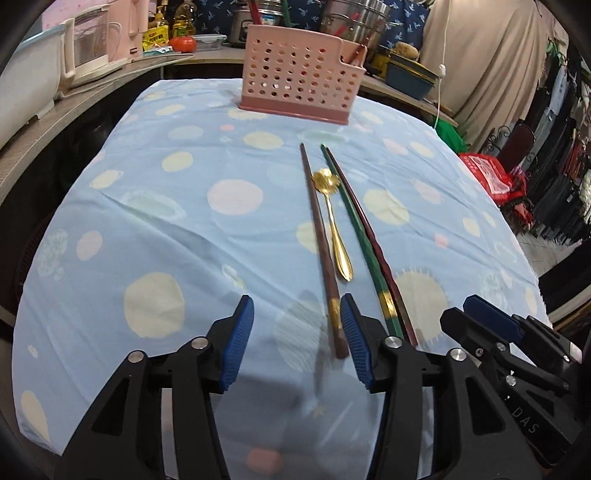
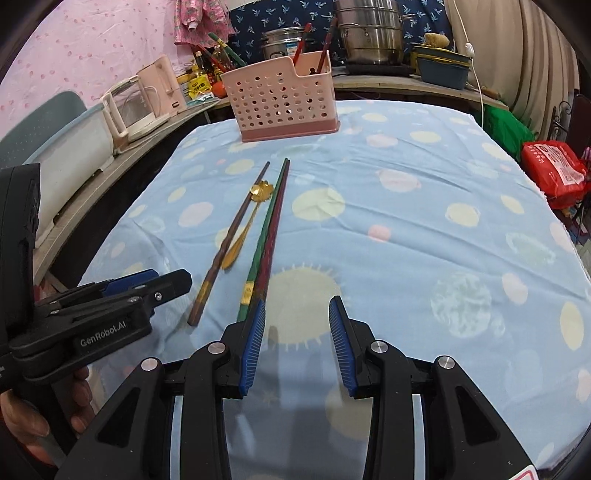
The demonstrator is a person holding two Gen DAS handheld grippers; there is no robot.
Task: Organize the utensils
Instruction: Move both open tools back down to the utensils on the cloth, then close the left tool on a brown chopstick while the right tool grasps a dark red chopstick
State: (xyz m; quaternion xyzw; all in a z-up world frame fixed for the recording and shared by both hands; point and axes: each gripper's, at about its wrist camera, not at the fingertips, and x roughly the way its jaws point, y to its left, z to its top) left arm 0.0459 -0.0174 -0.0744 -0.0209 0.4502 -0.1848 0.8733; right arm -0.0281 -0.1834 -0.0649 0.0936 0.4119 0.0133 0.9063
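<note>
On the blue dotted tablecloth [image 1: 177, 229] a brown chopstick [image 1: 319, 240], a gold spoon [image 1: 334, 225], a green chopstick [image 1: 354, 229] and a dark red chopstick [image 1: 369, 236] lie side by side, pointing at the pink perforated holder [image 1: 299, 85] at the far edge. My left gripper [image 1: 295, 299] is open just above the cloth, the brown chopstick's near end just inside its right finger, pads apart from it. My right gripper [image 2: 298, 301] is open with only cloth between its fingers; the green chopstick [image 2: 264, 236] and red chopstick [image 2: 275, 229] end at its left finger. The holder [image 2: 282, 99] has red chopsticks standing in its side compartment.
A side counter with a pink-and-clear kettle [image 2: 136, 107] runs along the left. Steel pots [image 2: 369, 33] and a blue basin [image 2: 441, 70] stand behind the table. A red bag [image 2: 554, 173] sits off the right edge. A person's hand [image 2: 22, 417] holds the left gripper [image 2: 147, 284].
</note>
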